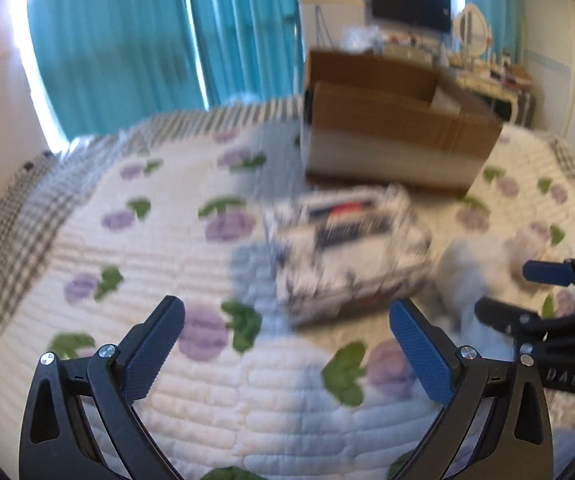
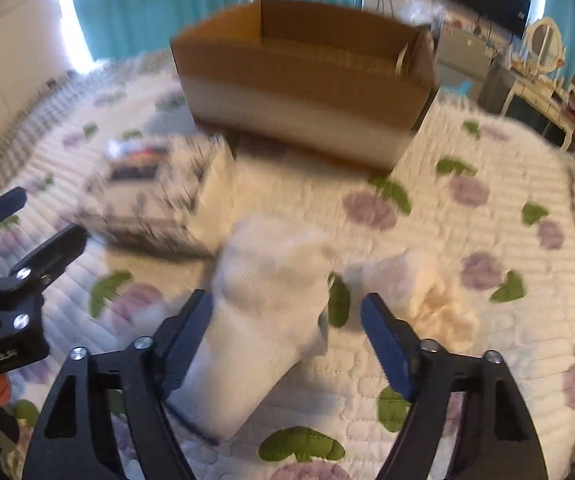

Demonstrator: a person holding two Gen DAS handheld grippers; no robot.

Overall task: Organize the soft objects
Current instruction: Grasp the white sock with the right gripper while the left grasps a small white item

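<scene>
A white sock (image 2: 263,300) lies on the flowered quilt (image 2: 467,320), partly between my right gripper's (image 2: 287,320) open fingers; the left finger touches it. A second cream soft piece (image 2: 427,292) lies just right of it. A printed white-and-blue packet (image 1: 347,248) lies ahead of my open, empty left gripper (image 1: 287,324); it also shows in the right wrist view (image 2: 151,188). An open cardboard box (image 1: 395,128) stands behind on the bed, also in the right wrist view (image 2: 307,84). The right gripper (image 1: 523,292) shows at the left view's right edge near the sock (image 1: 471,272).
Teal curtains (image 1: 147,40) hang behind the bed. A desk with a monitor (image 1: 411,4) and a round mirror (image 1: 475,28) stands at the back right. The quilt (image 1: 127,240) has a checked border at its edges. The left gripper (image 2: 27,236) shows at the right view's left edge.
</scene>
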